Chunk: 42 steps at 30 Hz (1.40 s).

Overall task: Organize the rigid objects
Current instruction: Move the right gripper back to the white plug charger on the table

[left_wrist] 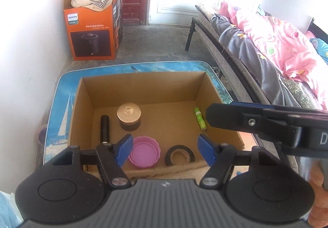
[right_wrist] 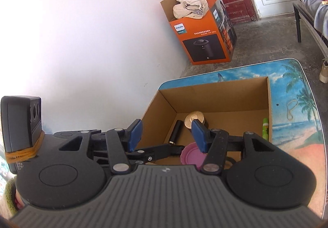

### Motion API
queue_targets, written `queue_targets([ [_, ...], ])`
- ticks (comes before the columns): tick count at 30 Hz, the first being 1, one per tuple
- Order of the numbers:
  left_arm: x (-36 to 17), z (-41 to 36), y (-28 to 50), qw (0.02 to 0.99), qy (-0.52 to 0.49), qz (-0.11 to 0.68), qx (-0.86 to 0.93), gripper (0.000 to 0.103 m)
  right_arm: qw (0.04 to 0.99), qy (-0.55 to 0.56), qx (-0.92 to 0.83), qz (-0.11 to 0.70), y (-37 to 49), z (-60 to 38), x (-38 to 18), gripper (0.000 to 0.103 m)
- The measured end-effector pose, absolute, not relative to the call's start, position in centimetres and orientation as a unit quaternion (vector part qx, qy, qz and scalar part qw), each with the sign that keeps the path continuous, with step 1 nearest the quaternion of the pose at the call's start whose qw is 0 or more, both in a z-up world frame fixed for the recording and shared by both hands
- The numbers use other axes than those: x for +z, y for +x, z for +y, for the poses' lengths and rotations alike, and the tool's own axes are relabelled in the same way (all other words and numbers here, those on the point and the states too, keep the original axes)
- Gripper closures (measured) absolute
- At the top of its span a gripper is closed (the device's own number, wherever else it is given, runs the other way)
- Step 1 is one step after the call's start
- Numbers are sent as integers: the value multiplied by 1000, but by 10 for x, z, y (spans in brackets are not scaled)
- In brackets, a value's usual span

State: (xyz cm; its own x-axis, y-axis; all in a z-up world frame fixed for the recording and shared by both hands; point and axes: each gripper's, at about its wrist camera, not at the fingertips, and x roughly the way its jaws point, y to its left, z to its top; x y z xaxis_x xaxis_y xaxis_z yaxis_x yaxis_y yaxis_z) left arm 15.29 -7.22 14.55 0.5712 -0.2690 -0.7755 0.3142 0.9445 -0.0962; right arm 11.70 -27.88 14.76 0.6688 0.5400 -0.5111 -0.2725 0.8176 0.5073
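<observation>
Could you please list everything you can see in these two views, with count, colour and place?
cardboard box: one, brown, open, on the table
table: one, blue seaside print
jar: one, gold ribbed lid, standing in the box
black cylinder: one, lying in the box left of the jar
green tube: one, lying by the box's right wall
pink lid: one, near front of box
tape roll: one, black, right of the pink lid
orange carton: one, on the floor, holding pale cloth
bed: one, pink and grey bedding
left gripper: open, empty
right gripper: open, empty
</observation>
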Motion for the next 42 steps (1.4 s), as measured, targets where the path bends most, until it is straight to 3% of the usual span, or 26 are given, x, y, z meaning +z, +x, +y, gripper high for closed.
queue_targets([
  [16, 63, -67, 60, 881, 11, 451, -143, 33, 890, 183, 199, 367, 20, -260, 60, 50],
  [31, 7, -80, 50, 884, 43, 445, -135, 38, 866, 190, 201, 417, 45, -258, 2, 52],
  [42, -19, -81, 62, 896, 77, 423, -114, 53, 848, 212, 219, 434, 85, -249, -19, 57],
])
